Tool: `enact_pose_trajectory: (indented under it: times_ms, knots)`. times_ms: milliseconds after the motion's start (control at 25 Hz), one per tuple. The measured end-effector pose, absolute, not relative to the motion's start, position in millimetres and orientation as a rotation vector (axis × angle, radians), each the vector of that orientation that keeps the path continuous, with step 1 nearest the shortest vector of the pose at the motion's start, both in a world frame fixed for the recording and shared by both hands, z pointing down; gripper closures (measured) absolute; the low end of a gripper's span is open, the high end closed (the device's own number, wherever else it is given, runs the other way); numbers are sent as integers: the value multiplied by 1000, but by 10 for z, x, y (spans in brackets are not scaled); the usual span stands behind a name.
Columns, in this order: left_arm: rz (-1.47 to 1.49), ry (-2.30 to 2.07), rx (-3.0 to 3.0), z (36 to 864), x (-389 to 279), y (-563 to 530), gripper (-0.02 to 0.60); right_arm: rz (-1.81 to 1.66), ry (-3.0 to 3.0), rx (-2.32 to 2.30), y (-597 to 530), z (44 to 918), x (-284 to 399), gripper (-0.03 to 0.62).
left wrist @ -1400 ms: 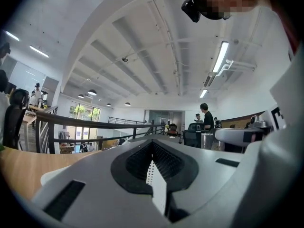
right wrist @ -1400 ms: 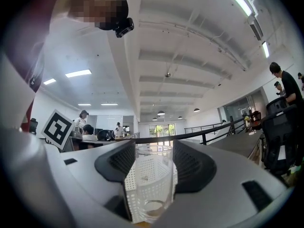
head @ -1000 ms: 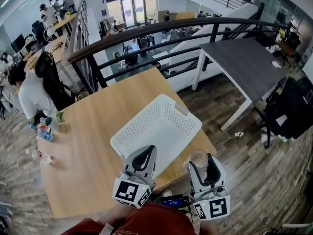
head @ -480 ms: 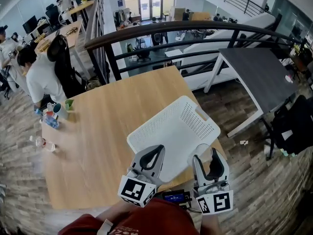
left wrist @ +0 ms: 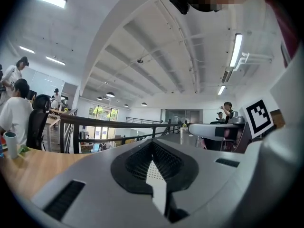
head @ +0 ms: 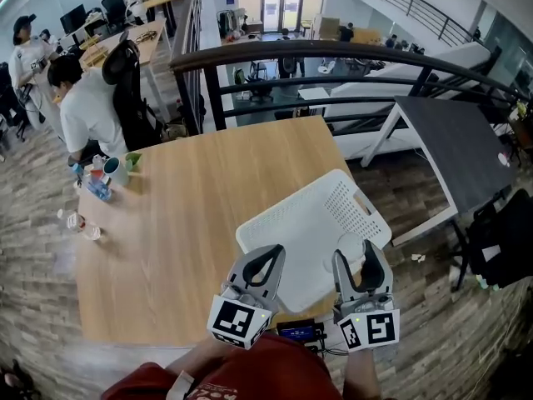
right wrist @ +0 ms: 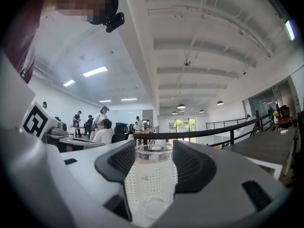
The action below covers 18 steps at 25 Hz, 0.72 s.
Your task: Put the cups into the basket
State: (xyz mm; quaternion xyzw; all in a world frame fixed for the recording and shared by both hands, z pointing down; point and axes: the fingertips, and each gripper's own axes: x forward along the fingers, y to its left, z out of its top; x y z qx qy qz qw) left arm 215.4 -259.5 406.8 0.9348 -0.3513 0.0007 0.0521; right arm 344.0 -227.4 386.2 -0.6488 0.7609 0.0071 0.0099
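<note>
Here the right tongs (head: 356, 257) grasp one clear glass cup (right wrist: 152, 175) upright over the near right part of the single white basket (head: 291, 223), probably so that it goes in without tipping. The left tongs (left wrist: 153, 175) are clenched on nothing and held aside. At least two other cups (head: 114, 170) stand at the far left of the worktop (head: 191, 198).

**Colours in front of you**

Your pale, wood-grained worktop (head: 183, 215) carries a white plastic basket (head: 312, 223) patterned with small holes. The clear glass cup (right wrist: 153, 179) shows that dotted white through it. Your grey left gripper (head: 268, 255) and grey right gripper (head: 356, 255) have black ribbed pads and black-and-white square markers.
</note>
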Motion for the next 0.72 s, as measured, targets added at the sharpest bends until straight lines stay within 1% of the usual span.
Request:
enact_pose_trajectory:
  times_ms: [400, 720]
  knots:
    - [-21, -1205, 2766, 4138, 1759, -2713, 575, -175, 2453, -2086, -2716, 4054, 3436, 342]
    - [-44, -1264, 2721, 4172, 1558, -2770, 575, -224, 2553, -2121, -2948, 4202, 3383, 342]
